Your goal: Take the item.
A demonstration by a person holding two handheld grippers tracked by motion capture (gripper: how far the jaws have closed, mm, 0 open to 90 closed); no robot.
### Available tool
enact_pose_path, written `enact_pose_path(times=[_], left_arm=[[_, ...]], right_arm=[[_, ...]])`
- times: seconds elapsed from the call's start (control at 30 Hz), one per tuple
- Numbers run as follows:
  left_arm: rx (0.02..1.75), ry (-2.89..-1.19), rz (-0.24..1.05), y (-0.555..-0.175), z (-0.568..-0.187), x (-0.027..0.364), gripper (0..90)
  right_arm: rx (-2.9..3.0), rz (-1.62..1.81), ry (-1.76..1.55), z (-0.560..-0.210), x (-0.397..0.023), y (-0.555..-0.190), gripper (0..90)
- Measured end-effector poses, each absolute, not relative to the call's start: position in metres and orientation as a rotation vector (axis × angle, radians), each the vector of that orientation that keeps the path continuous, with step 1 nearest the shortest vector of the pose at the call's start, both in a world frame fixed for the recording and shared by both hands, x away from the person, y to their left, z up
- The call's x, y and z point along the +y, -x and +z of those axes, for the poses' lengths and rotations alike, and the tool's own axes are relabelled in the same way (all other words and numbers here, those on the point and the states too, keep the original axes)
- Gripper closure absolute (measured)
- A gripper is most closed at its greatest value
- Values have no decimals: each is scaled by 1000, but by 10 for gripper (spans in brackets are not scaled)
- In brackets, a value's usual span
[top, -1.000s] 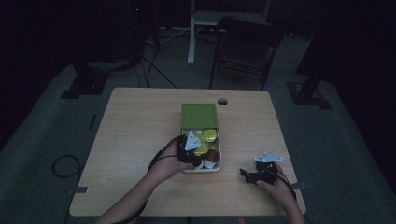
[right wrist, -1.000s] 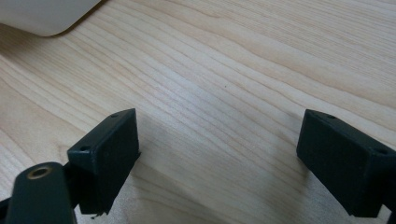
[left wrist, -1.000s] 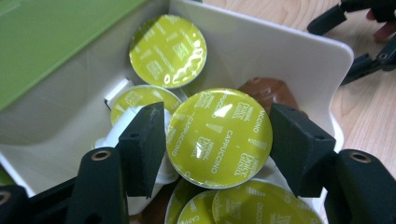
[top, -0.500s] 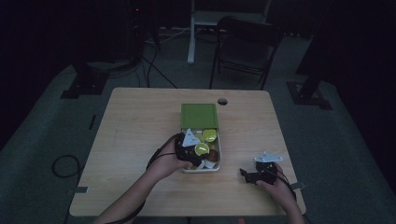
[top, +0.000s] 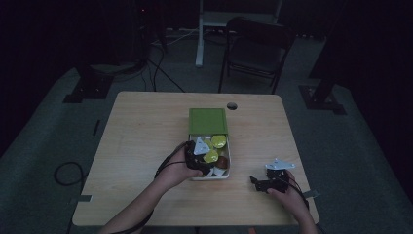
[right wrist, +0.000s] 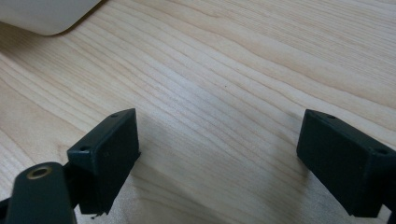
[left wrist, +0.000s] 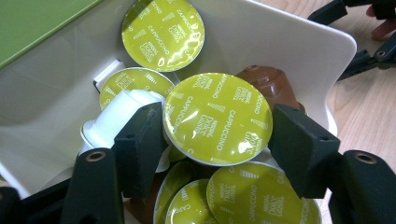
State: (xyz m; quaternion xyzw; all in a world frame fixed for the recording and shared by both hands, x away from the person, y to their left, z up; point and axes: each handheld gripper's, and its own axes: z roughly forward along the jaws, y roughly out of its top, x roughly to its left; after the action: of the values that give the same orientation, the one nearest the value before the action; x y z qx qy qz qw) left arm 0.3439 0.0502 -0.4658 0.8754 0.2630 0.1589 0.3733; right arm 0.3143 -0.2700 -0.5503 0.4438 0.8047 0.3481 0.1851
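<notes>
A: Report the position of the left gripper (left wrist: 217, 140).

B: It sits inside the white tray (left wrist: 299, 42), which stands on the wooden table (top: 146, 146) just in front of the green lid (top: 208, 121). Its jaws have just been closing, and they are now clamped on one capsule (left wrist: 218, 119), a green-foiled disc printed "Cappuccino". One black pad presses on each side of the foil rim.

A: State of the surrounding contents?

B: Further green-foiled capsules lie around the held one: one leaning against the tray's far wall, one partly covered behind the near pad, and at least two beneath. A white capsule (left wrist: 114, 119) touches the left-hand pad from outside. A brown capsule (left wrist: 271, 84) lies just behind the held one.

A: Is the capsule lifted clear of the others?

B: That cannot be determined; the high view is dim, and the left gripper view suggests it rests on or just above the pile.

A: And the right gripper (right wrist: 219, 154)?

B: Its jaws stand wide apart with bare wood between them. In the high view it rests on the table near the front right corner, well apart from the tray.
</notes>
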Motion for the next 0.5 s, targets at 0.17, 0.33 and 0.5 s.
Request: enact_pose_path(times=[0.17, 0.33, 0.5], left_arm=[[659, -2237, 414, -343, -465, 51, 373], [652, -2212, 416, -342, -459, 52, 373], [642, -2191, 423, -339, -448, 54, 373]], right_arm=[[2268, 981, -1249, -550, -270, -314, 126], [2267, 981, -1246, -550, -270, -314, 127], [2267, 981, -1248, -550, -270, -314, 127]])
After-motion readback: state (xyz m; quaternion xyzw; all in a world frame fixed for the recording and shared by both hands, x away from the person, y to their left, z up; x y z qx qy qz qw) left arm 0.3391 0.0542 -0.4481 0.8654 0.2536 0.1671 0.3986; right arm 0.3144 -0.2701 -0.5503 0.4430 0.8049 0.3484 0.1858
